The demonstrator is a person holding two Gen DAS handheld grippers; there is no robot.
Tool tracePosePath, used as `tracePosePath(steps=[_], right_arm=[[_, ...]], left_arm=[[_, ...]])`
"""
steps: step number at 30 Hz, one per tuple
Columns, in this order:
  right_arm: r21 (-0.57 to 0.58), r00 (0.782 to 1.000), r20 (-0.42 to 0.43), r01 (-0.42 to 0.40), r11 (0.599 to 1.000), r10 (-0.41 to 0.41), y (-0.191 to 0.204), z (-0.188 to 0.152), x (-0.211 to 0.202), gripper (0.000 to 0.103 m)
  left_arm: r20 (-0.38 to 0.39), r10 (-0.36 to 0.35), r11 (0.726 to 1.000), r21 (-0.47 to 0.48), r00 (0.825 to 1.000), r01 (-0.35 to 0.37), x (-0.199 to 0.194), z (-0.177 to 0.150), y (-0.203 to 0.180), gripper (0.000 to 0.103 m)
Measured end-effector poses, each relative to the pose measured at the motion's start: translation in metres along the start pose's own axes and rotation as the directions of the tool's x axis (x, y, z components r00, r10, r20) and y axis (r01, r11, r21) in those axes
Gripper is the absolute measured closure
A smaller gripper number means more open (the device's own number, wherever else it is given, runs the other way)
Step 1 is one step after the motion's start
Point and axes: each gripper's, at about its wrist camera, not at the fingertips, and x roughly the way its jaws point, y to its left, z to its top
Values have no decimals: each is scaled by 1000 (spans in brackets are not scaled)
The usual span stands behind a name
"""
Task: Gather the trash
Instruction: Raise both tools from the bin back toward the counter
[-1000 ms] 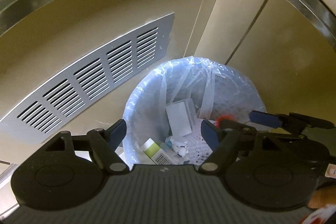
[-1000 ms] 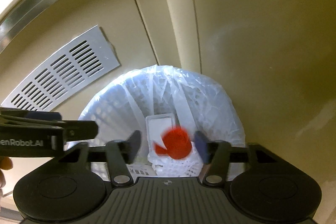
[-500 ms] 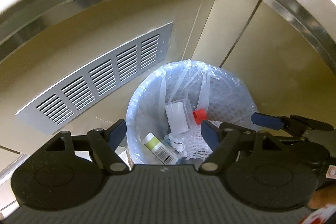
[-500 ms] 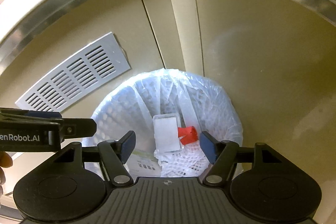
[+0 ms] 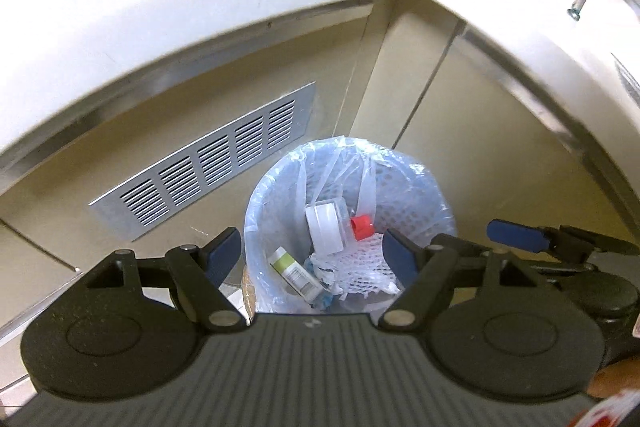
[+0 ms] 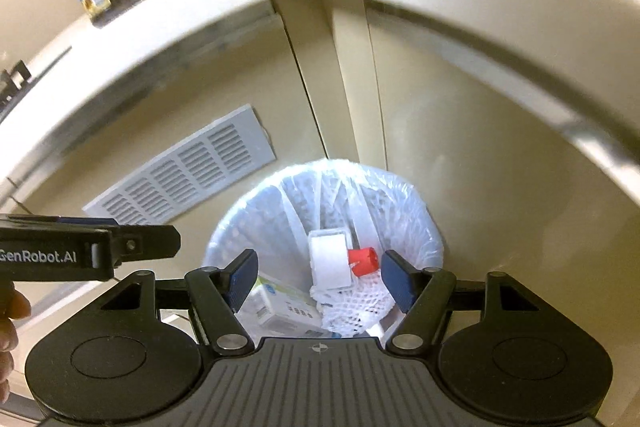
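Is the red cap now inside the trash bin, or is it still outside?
Inside. The red cap lies in the lined trash bin, beside a clear plastic box and on white netting; neither gripper holds it.

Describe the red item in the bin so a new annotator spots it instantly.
Find the lined wastebasket on the floor in the corner under the counter, right of the slatted vent panel. Inside it, a small red cap lies beside a clear rectangular plastic box, above crumpled white netting. It is the only red thing there.
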Motion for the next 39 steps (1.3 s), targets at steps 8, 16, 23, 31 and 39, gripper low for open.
tracePosePath(steps=[8, 16, 23, 31, 39], right_arm=[[1, 998, 56, -14, 1000, 14, 8, 8, -53, 34], [23, 996, 91, -24, 999, 22, 9, 9, -102, 34], [14, 993, 112, -30, 999, 29, 7, 12, -136, 34], [25, 986, 165, -27, 999, 23, -2, 24, -159, 34], [70, 974, 223, 20, 997, -35, -16, 41, -169, 34]], left_arm=[[40, -6, 1000, -2, 999, 6, -47, 1, -8, 27], [88, -21, 1000, 21, 996, 19, -94, 2, -17, 27], [124, -18, 999, 44, 992, 13, -122, 0, -26, 27], [164, -12, 997, 81, 986, -2, -142, 6, -33, 27], [202, -23, 989, 150, 979, -8, -144, 36, -30, 27]])
